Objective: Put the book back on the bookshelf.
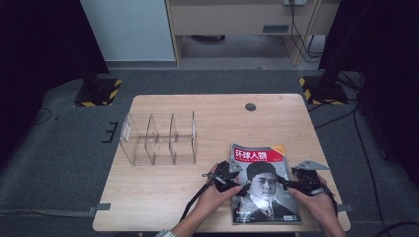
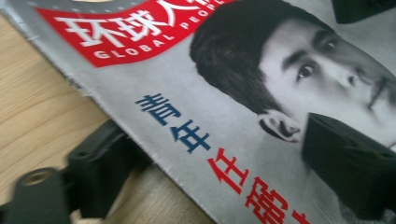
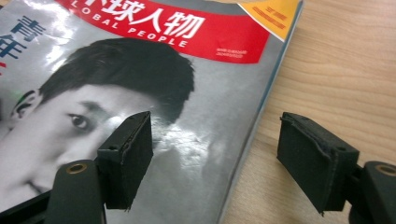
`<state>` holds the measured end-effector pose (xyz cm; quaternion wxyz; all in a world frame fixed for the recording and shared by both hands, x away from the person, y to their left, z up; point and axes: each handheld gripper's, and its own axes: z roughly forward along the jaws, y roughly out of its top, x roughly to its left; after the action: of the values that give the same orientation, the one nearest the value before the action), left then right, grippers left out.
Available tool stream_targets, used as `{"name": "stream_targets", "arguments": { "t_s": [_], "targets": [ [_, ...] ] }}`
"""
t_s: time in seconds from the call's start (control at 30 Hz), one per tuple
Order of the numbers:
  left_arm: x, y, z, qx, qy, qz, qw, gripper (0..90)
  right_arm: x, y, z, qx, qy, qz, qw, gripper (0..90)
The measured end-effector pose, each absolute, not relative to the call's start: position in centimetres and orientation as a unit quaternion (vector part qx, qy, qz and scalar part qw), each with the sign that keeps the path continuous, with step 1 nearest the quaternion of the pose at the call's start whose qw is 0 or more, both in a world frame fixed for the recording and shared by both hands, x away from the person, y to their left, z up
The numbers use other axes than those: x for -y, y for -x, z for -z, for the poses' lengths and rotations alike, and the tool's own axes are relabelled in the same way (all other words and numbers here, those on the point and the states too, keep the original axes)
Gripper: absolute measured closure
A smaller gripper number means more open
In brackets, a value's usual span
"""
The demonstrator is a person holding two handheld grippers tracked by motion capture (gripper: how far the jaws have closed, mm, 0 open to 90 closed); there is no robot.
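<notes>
A magazine (image 1: 262,182) with a red title band and a black-and-white portrait lies flat on the wooden table (image 1: 158,197), near the front right. My left gripper (image 1: 236,179) is at its left edge. In the left gripper view the gripper (image 2: 219,135) stands open: one jaw sits low beside and under the magazine's (image 2: 210,93) edge, the other over the cover. My right gripper (image 1: 292,183) is at the right edge. In the right gripper view it (image 3: 217,123) is open, with one jaw above the cover (image 3: 187,116) and the other above bare wood.
A clear plastic organiser (image 1: 158,138) with several compartments stands at the table's left middle. A round cable hole (image 1: 250,106) is near the far edge. The front edge of the table is close behind both hands.
</notes>
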<state>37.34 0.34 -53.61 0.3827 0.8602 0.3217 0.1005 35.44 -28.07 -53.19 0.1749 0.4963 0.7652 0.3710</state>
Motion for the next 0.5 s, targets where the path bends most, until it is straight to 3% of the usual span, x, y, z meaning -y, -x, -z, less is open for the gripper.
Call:
{"name": "stream_targets", "arguments": {
  "t_s": [0.27,0.5],
  "targets": [
    [-0.3,-38.3,53.6,-0.316,-0.863,-0.090,0.384,1.5,27.5,-35.5,53.5,-0.773,-0.483,-0.370,0.177,27.4],
    [0.3,-39.2,53.4,-0.309,-0.864,-0.074,0.390,7.0,27.3,-35.4,53.6,-0.772,-0.484,-0.370,0.180,27.7]
  ]
}}
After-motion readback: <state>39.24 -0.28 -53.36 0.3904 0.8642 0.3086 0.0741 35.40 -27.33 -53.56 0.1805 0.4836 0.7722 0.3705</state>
